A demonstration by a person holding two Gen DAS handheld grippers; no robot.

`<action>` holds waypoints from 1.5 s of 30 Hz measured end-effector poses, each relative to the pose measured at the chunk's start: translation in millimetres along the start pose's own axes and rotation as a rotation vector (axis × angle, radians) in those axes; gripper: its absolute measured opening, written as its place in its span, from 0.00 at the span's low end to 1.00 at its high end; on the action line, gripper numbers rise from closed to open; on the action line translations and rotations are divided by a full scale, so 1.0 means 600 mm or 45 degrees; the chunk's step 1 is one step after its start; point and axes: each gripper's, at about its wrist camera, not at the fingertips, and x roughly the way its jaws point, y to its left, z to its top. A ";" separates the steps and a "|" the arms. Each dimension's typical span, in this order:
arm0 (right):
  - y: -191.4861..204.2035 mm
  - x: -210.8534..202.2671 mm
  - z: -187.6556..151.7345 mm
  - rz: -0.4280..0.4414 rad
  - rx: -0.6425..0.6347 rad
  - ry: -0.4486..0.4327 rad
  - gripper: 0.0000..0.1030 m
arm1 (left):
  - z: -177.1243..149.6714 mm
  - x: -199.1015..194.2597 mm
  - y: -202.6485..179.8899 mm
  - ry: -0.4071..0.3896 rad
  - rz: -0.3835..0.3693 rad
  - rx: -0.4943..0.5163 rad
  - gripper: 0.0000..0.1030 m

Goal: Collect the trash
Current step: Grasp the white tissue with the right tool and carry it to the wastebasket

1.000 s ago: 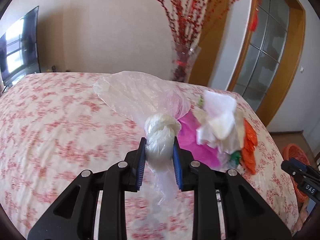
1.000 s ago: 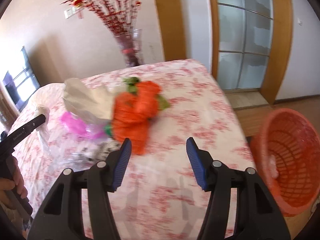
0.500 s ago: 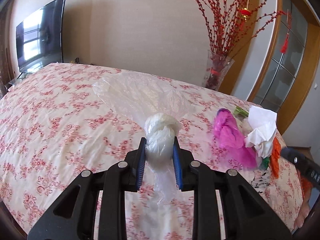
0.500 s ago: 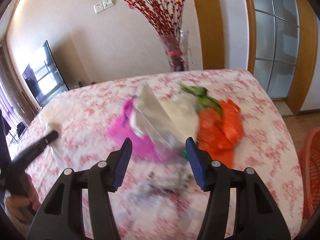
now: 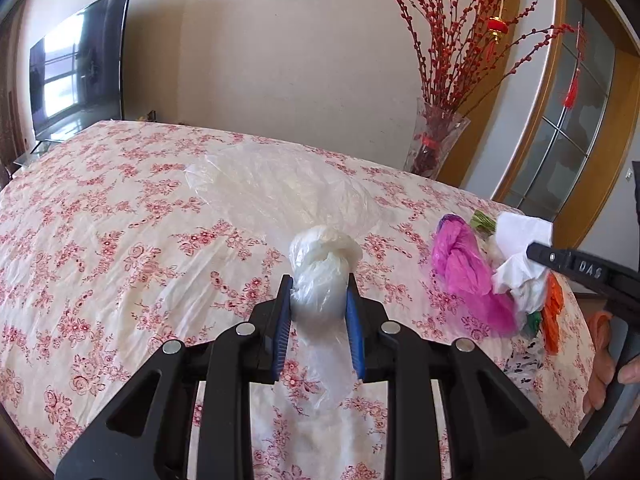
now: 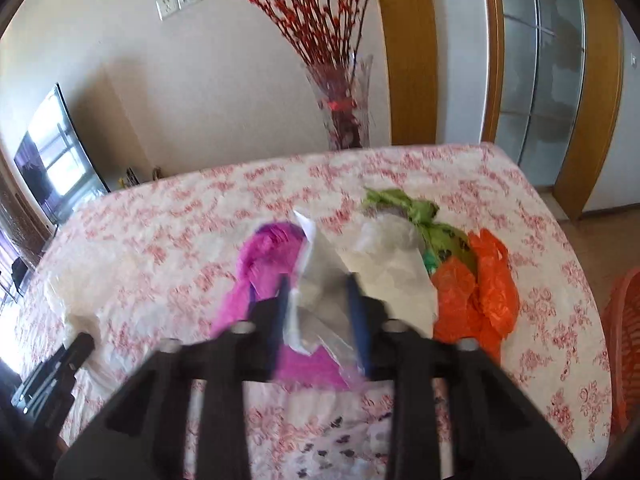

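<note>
My left gripper point(image 5: 319, 292) is shut on the knot of a clear plastic bag point(image 5: 276, 194) that lies spread on the floral-clothed table point(image 5: 100, 248). A pile of trash lies at the table's right: a pink bag point(image 5: 468, 268), white paper point(image 5: 520, 240) and an orange bag point(image 5: 552, 312). In the right wrist view my right gripper point(image 6: 320, 292) has its jaws closed around the white paper point(image 6: 384, 268) on that pile, between the pink bag point(image 6: 268, 264) and the orange bag point(image 6: 480, 296), with a green bag point(image 6: 408, 208) behind. The view is blurred.
A glass vase of red branches point(image 5: 436, 140) stands behind the table's far right edge. An orange basket point(image 6: 624, 340) sits on the floor off the table's right side. A TV point(image 5: 76, 60) is at the far left. Patterned plastic point(image 6: 340, 436) lies in front of the pile.
My right gripper swung left from facing the basket to the pile and closed on the white paper. My left gripper kept hold of the clear bag while its view turned left.
</note>
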 end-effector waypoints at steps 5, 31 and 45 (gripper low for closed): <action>-0.021 -0.027 -0.022 0.015 -0.002 -0.015 0.10 | -0.001 -0.006 -0.018 -0.005 -0.022 0.017 0.24; -0.273 -0.261 -0.063 -0.090 0.225 -0.332 0.08 | -0.023 -0.064 -0.278 -0.021 -0.352 0.265 0.24; -0.447 -0.323 -0.124 -0.266 0.408 -0.398 0.08 | -0.076 -0.068 -0.481 0.051 -0.644 0.406 0.24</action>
